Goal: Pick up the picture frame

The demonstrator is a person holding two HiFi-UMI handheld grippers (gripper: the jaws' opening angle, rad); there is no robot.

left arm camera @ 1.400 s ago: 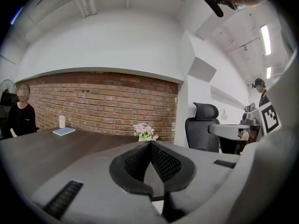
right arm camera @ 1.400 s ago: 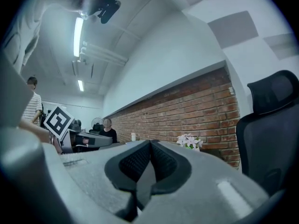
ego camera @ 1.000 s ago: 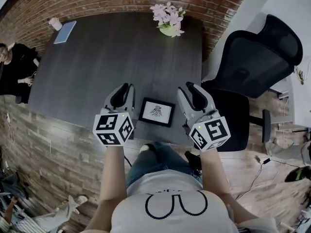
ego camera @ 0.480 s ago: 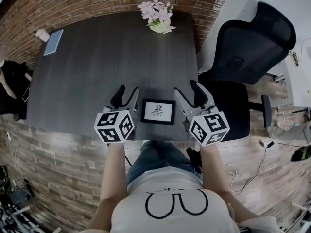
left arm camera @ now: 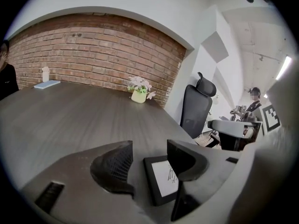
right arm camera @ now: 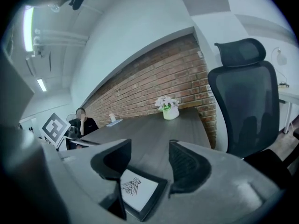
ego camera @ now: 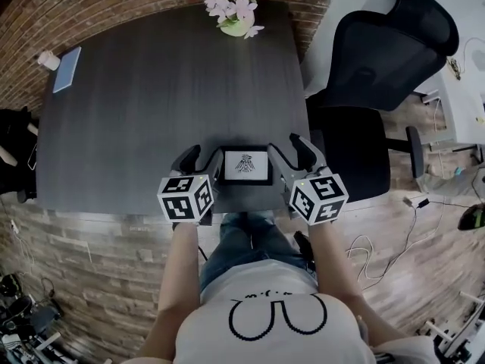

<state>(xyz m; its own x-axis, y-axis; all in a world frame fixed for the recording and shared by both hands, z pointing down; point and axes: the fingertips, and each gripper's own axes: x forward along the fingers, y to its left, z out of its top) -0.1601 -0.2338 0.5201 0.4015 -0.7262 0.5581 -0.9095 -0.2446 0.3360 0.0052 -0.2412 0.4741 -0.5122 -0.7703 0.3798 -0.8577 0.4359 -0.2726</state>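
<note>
The picture frame (ego camera: 245,165), black with a white print, lies flat near the front edge of the dark table (ego camera: 151,112). My left gripper (ego camera: 201,156) sits at the frame's left side and is open. In the left gripper view the frame (left arm camera: 159,183) has its left edge between the jaws of the left gripper (left arm camera: 149,148), partly hidden by the right finger. My right gripper (ego camera: 288,152) is at the frame's right side, its jaws closing a little but still wide. In the right gripper view the right gripper (right arm camera: 149,146) has the frame (right arm camera: 138,192) with a corner between the jaws, untouched by the pads.
A pot of pink flowers (ego camera: 233,14) stands at the table's far edge. A blue notebook (ego camera: 64,68) and a cup (ego camera: 47,59) lie at the far left corner. A black office chair (ego camera: 379,67) stands to the right. A person (ego camera: 11,139) sits at the left.
Both grippers have come down toward the table and now sit on either side of the frame. Their jaws stand wider apart than a second ago.
</note>
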